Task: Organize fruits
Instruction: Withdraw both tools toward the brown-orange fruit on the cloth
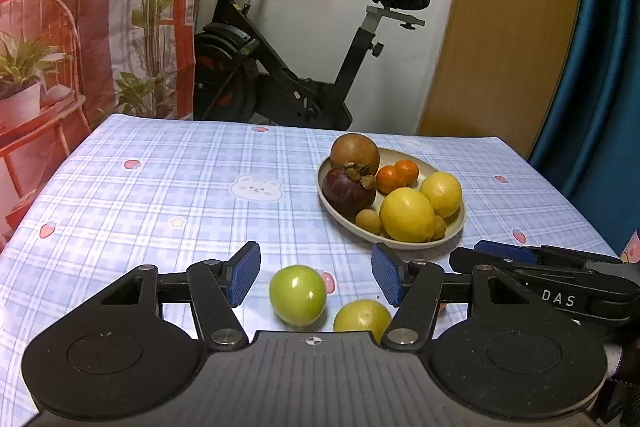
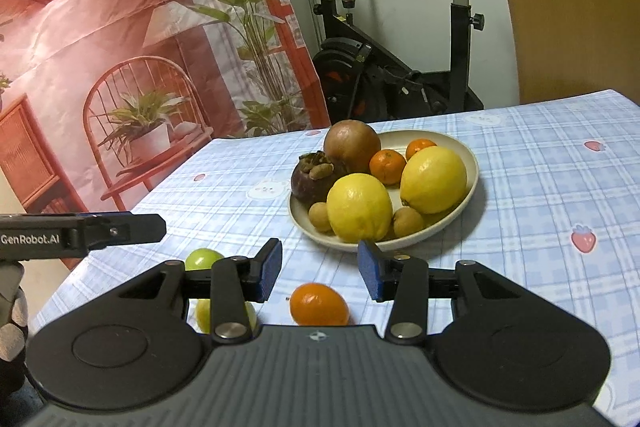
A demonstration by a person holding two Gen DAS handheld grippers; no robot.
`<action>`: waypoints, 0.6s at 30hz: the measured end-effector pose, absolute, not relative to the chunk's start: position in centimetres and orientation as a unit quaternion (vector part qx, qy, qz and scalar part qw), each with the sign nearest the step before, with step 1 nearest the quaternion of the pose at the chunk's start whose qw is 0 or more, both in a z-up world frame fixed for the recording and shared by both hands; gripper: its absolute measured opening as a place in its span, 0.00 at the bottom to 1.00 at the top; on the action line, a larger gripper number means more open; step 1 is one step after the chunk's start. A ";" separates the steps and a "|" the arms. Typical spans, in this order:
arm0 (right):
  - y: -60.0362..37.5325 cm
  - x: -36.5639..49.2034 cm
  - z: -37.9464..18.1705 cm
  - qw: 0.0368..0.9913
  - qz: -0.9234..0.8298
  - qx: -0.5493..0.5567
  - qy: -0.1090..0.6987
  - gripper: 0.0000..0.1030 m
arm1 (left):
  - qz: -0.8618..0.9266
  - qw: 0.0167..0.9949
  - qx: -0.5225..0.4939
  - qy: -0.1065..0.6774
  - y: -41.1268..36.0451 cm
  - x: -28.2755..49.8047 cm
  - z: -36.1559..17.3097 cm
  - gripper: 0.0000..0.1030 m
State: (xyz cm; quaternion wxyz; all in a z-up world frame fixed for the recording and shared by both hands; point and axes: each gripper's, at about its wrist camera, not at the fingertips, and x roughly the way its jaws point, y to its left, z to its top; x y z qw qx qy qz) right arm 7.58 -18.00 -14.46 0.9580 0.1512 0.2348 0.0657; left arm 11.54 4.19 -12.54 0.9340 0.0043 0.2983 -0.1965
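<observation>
A table under a blue plaid cloth (image 1: 160, 187) holds one pale oval plate (image 1: 452, 231) and several loose fruits. On the plate I count eight pieces: one brown round fruit (image 1: 354, 151) at the far edge, one dark purple mangosteen (image 1: 347, 191) beside it, two small oranges (image 1: 398, 175) touching each other, two large lemons (image 1: 407, 214) side by side toward the near rim, and two small tan longans (image 1: 368, 220), one on each side of the nearer lemon. Off the plate, three fruits lie on the cloth close to the near edge: one green fruit (image 1: 298, 295), one yellow-green fruit (image 1: 362, 315) just beside it, and one small orange fruit (image 2: 319, 303) seen in the right wrist view. The left gripper (image 1: 316, 275) has its jaws spread, with the green fruit lying below and between its blue pads; neither pad touches it, and the yellow-green fruit sits partly hidden behind the right-hand finger. The right gripper (image 2: 319, 269) also has its jaws apart, a narrower gap, and the small orange fruit lies on the cloth between them, touching neither pad. Each gripper shows at the edge of the other's view, so the two stand side by side in front of the plate. Behind the table stand one black exercise bike (image 1: 280, 67) and one printed backdrop (image 1: 80, 27) picturing a chair and plants.
</observation>
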 end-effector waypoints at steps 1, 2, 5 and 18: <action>-17.8 7.3 -14.6 0.958 0.067 0.151 0.232 0.44 | -0.196 0.934 0.005 0.297 4.3 11.4 -12.6 0.62; -17.6 7.0 -14.6 0.959 0.069 0.150 0.230 0.44 | -0.196 0.935 0.005 0.296 4.4 11.2 -12.7 0.63; -17.1 6.8 -14.6 0.961 0.067 0.138 0.230 0.44 | -0.196 0.935 0.003 0.296 4.6 10.9 -12.9 0.63; -15.9 6.8 -15.6 0.959 0.076 0.117 0.248 0.47 | -0.207 0.927 -0.018 0.314 4.8 11.0 -14.2 0.63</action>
